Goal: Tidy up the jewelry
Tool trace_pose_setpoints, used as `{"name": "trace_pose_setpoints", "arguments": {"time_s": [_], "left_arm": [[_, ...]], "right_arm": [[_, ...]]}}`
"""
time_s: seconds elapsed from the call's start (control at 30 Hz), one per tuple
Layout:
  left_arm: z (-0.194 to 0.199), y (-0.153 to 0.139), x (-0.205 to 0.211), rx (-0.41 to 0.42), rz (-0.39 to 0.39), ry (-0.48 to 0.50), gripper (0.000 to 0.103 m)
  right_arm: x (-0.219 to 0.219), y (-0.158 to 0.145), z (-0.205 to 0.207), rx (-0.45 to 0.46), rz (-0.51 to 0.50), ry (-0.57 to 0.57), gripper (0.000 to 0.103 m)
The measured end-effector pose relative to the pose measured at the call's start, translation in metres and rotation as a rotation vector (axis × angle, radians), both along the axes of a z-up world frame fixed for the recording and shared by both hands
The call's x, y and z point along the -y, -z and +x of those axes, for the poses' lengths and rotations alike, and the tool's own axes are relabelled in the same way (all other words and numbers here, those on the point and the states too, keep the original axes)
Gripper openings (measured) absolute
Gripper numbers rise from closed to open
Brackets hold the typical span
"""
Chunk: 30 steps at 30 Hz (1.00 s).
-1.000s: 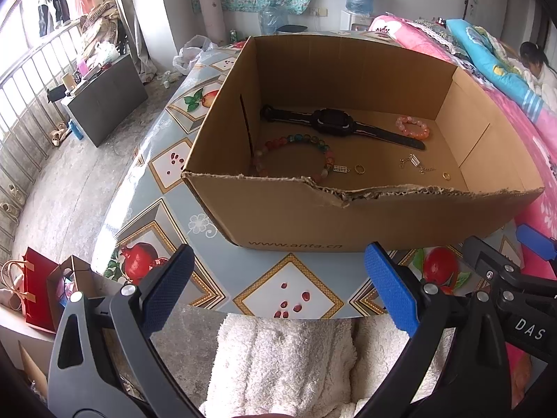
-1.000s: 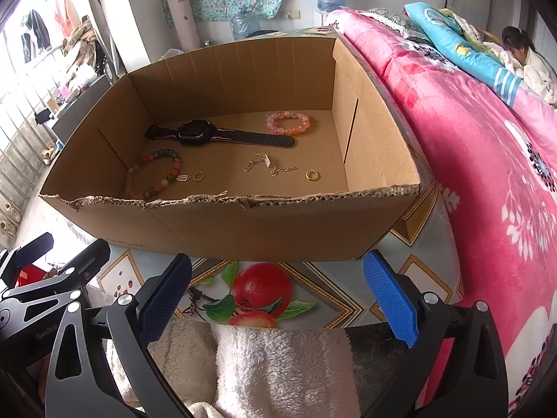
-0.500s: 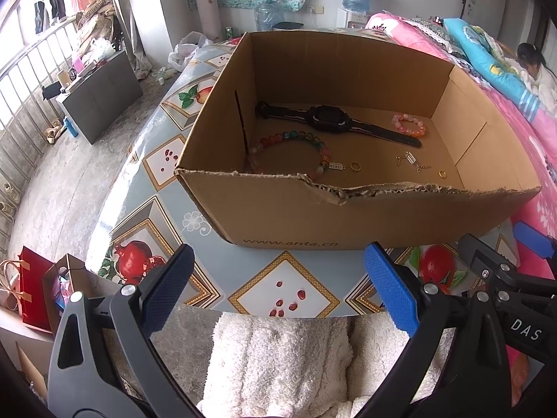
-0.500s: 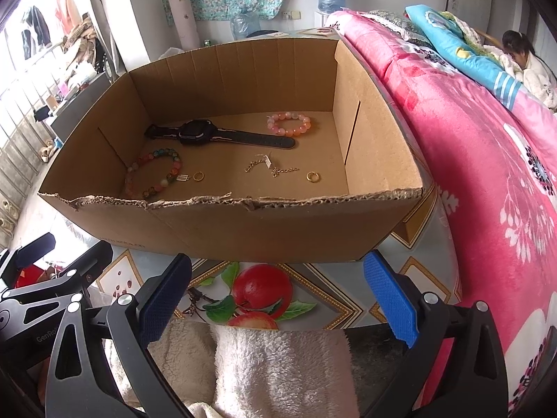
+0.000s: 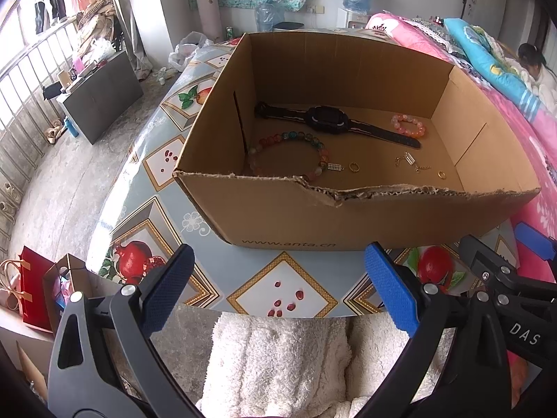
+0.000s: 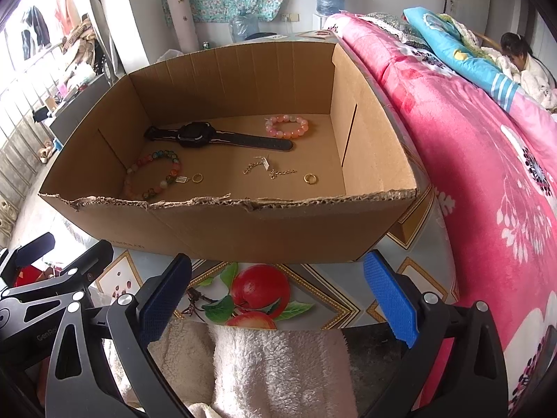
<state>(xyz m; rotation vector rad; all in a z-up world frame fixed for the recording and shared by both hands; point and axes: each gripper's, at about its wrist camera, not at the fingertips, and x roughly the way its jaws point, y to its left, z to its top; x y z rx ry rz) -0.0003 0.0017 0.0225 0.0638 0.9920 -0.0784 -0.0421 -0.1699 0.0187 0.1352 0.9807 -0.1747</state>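
An open cardboard box (image 5: 348, 219) (image 6: 243, 230) stands on the table. Inside lie a black watch (image 5: 327, 123) (image 6: 198, 136), a multicoloured bead bracelet (image 5: 322, 149) (image 6: 174, 163), a pink bead bracelet (image 5: 407, 127) (image 6: 287, 127), a gold chain (image 5: 409, 162) (image 6: 264, 169) and two gold rings (image 5: 354, 166) (image 6: 310, 178). My left gripper (image 5: 278, 292) is open and empty, in front of the box's near wall. My right gripper (image 6: 276, 296) is open and empty, beside the left one, also short of the box.
The table has a fruit-patterned cloth (image 5: 282, 289) (image 6: 261, 289). A bed with a pink blanket (image 6: 487, 160) runs along the right, with a person (image 6: 522, 59) at its far end. A white fleece sleeve (image 5: 278, 358) lies below the grippers. A grey cabinet (image 5: 101, 97) stands on the floor at left.
Both grippers have risen and tilted slightly, so the box interior shows more from above. Nothing in the box has moved. Both grippers stay open.
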Motion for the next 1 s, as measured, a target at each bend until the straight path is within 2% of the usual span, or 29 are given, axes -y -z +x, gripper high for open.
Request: {"name": "trace_pose_setpoints", "arguments": {"time_s": [1.0], "left_arm": [[0.0012, 0.0010, 0.0023, -0.005, 0.016, -0.007, 0.094]], "right_arm": [[0.0016, 0.0020, 0.0006, -0.003, -0.001, 0.015, 0.096]]}}
